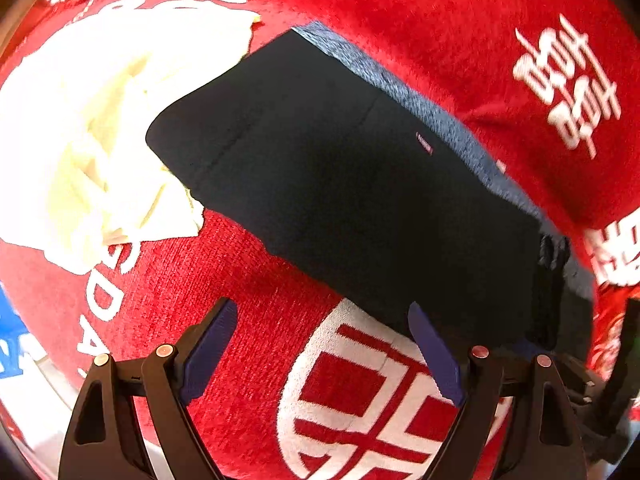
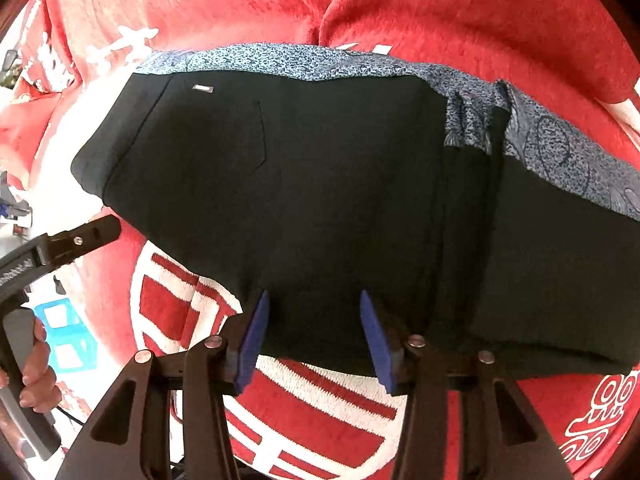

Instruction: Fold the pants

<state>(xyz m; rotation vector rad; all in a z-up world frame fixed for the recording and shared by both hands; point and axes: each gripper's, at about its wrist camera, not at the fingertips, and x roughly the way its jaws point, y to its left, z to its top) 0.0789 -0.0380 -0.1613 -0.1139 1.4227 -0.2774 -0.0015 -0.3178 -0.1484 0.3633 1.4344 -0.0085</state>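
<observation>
Left wrist view alone shows cream cloth [image 1: 92, 132] beside black pants [image 1: 352, 184].

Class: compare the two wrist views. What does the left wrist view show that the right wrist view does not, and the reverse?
Only the left wrist view shows the crumpled cream cloth. Only the right wrist view shows a hand on a gripper handle and the blue crate. Both show the black pants lying on a blue patterned cloth and the red blanket.
</observation>
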